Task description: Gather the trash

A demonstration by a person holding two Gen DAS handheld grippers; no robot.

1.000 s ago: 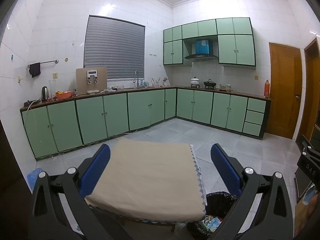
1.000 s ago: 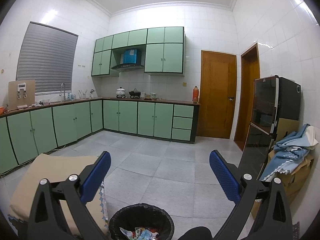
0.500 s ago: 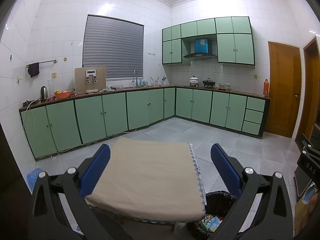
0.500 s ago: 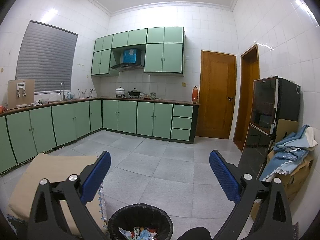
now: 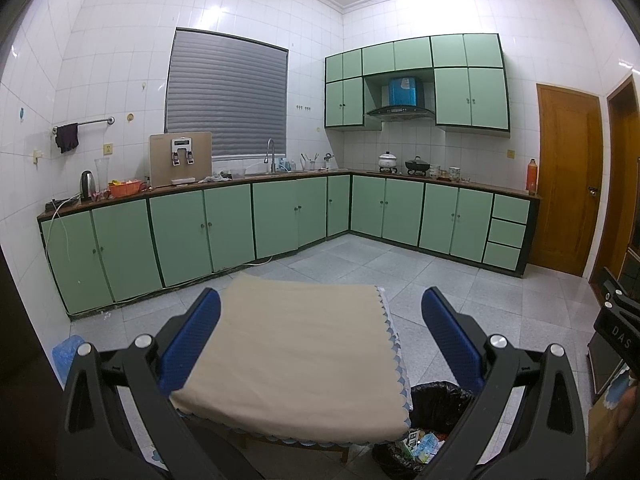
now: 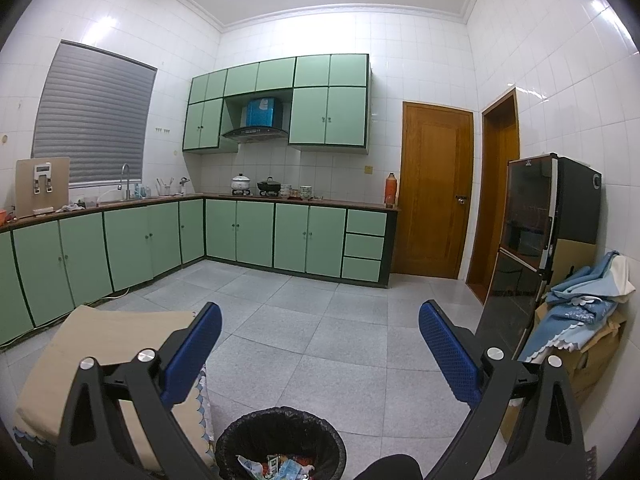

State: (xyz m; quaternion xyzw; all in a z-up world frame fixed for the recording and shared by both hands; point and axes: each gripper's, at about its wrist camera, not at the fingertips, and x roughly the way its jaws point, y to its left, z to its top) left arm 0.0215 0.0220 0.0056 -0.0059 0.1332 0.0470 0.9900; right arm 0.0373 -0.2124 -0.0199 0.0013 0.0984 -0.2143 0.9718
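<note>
I see the left gripper (image 5: 320,312) with its blue-padded jaws spread wide and nothing between them, held above a low table draped in a beige cloth (image 5: 296,360) with a scalloped blue edge. The right gripper (image 6: 320,320) is likewise spread wide and empty, raised over grey floor tiles. The trash bin (image 6: 280,440), lined with a black bag, sits on the floor just beside the table's right edge and directly below the right gripper's view; in the left wrist view it shows at the table's near right corner (image 5: 432,400). Inside the bin I make out crumpled wrappers and paper scraps (image 6: 280,468), white, blue and green, though they are too small and cut off by the frame edge for me to tell what each piece is. Green cabinets (image 5: 180,236) run along two walls under a dark countertop. A black fridge (image 6: 548,232) stands at the right wall, with blue cloth (image 6: 580,304) piled on a cardboard box beside it. Part of the right gripper (image 5: 616,320) shows at the right edge of the left wrist view.
</note>
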